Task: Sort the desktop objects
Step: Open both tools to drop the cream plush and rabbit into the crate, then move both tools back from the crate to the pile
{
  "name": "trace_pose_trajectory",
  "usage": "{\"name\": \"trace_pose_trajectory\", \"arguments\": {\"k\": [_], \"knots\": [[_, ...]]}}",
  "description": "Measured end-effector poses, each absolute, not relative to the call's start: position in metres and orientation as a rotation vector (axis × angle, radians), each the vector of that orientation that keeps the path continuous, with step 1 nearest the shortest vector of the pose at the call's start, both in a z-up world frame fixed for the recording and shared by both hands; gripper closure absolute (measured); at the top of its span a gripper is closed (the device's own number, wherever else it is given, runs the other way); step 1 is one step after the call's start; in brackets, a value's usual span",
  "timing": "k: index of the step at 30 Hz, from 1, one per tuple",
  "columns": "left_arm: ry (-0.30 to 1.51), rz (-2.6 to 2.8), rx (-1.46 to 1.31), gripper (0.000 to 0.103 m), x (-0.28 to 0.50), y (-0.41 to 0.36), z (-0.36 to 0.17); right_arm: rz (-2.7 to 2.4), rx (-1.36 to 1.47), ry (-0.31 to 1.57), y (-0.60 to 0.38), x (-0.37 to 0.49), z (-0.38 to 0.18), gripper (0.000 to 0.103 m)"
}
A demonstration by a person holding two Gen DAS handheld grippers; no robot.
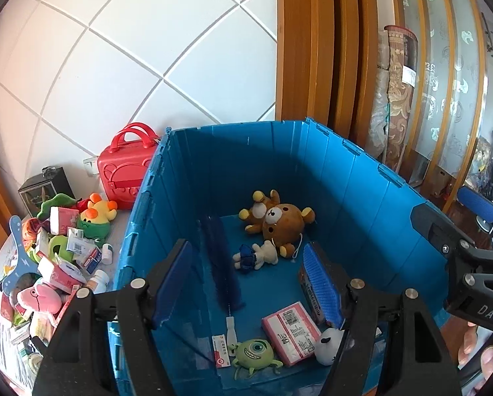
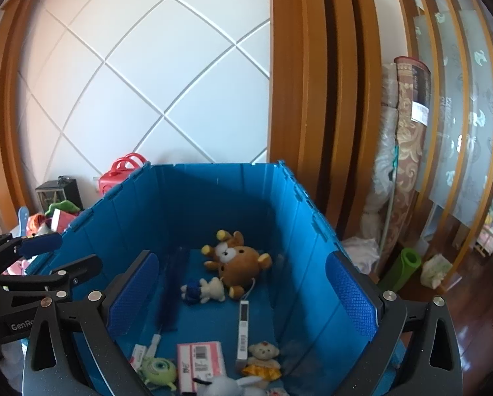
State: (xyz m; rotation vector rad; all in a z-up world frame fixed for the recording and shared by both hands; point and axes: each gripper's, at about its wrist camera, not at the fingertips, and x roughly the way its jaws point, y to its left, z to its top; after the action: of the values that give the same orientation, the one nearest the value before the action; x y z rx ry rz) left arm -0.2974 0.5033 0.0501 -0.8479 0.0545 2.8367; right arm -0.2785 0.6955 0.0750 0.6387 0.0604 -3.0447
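so blue bin (image 2: 213, 204): 2 bears, 1 pink box (image 2: 198, 359); both grippers released, empty.

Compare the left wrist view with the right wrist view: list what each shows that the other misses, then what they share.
Only the left wrist view: the whole pile of unsorted plush toys and small boxes beside the crate, and white pill bottles.

Only the right wrist view: a small beige teddy in a yellow skirt, and a rolled green mat on the floor.

Both: the blue plastic crate, brown plush bear, green one-eyed plush monster, pink barcoded box, red handled case.
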Motion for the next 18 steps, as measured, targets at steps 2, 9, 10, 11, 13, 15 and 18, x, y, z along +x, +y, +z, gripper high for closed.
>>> {"name": "trace_pose_trajectory", "arguments": {"k": [2,9,10,11,13,15,18], "knots": [[0.036,2.857,-0.811,0.033,-0.292,0.490,0.055,-3.037,0.621,0.051,0.690,-0.276,0.078,0.000],[0.003,2.998,-0.698,0.033,-0.272,0.417,0.067,-2.981,0.498,0.017,0.644,-0.266,0.094,0.000],[-0.011,3.020,-0.691,0.033,-0.269,0.401,0.068,-2.971,0.483,0.019,0.634,-0.265,0.095,0.000],[-0.031,3.044,-0.684,0.033,-0.266,0.384,0.068,-2.959,0.471,0.022,0.622,-0.265,0.096,0.000],[-0.088,3.102,-0.670,0.033,-0.260,0.347,0.068,-2.925,0.453,0.028,0.594,-0.266,0.099,0.000],[-0.123,3.170,-0.661,0.033,-0.254,0.309,0.065,-2.890,0.432,0.045,0.562,-0.266,0.100,0.000],[-0.137,3.243,-0.676,0.033,-0.246,0.251,0.055,-2.848,0.390,0.059,0.509,-0.264,0.098,0.000]]}}
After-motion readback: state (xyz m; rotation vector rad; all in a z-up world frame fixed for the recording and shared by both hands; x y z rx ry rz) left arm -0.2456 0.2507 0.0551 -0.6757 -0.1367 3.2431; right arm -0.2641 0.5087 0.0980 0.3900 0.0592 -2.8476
